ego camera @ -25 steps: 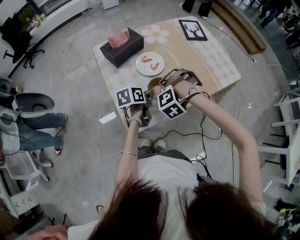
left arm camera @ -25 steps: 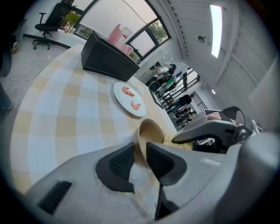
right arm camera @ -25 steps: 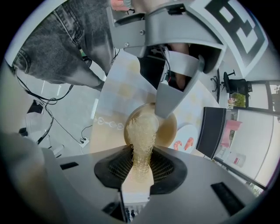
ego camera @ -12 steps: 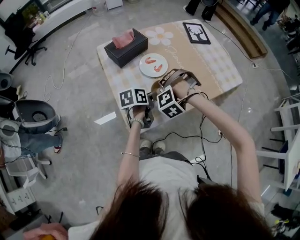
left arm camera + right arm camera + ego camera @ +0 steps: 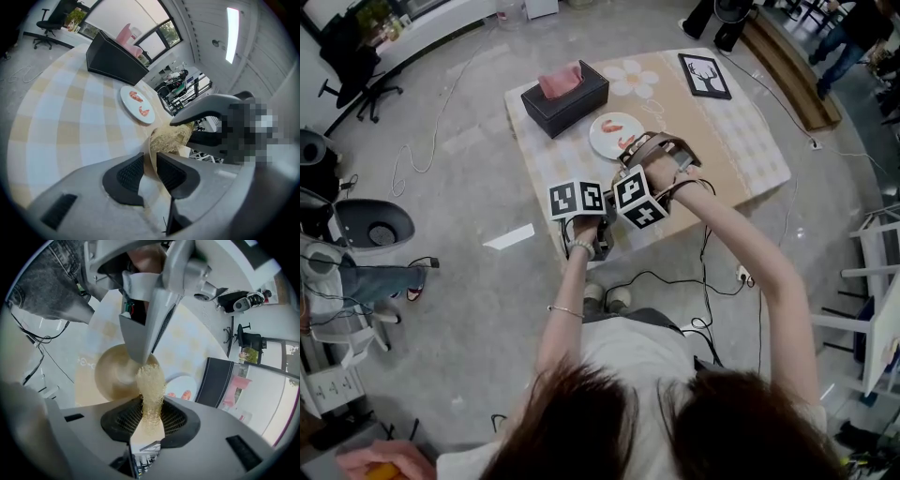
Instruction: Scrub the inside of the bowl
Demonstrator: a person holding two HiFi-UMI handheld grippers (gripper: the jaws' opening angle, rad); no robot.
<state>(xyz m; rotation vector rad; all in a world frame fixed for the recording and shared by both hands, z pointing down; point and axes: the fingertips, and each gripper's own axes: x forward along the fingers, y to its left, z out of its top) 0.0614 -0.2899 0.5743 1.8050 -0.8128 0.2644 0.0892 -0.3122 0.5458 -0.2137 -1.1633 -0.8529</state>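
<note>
Left gripper (image 5: 150, 163) pinching bowl (image 5: 112, 376) rim, right gripper (image 5: 151, 420) clamping scrubber (image 5: 150, 380) over it, near table (image 5: 741, 150) edge

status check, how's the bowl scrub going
Left gripper shut on the bowl rim. Right gripper shut on the scrubber, tip at the bowl's mouth. Plate close beside, not blocking.

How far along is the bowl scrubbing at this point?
Set up: left gripper clamps the bowl by its rim; right gripper grips the mesh scrubber. In hand: the scrubber's end is at the bowl's inside. Left: how clean the bowl is cannot be told.
</note>
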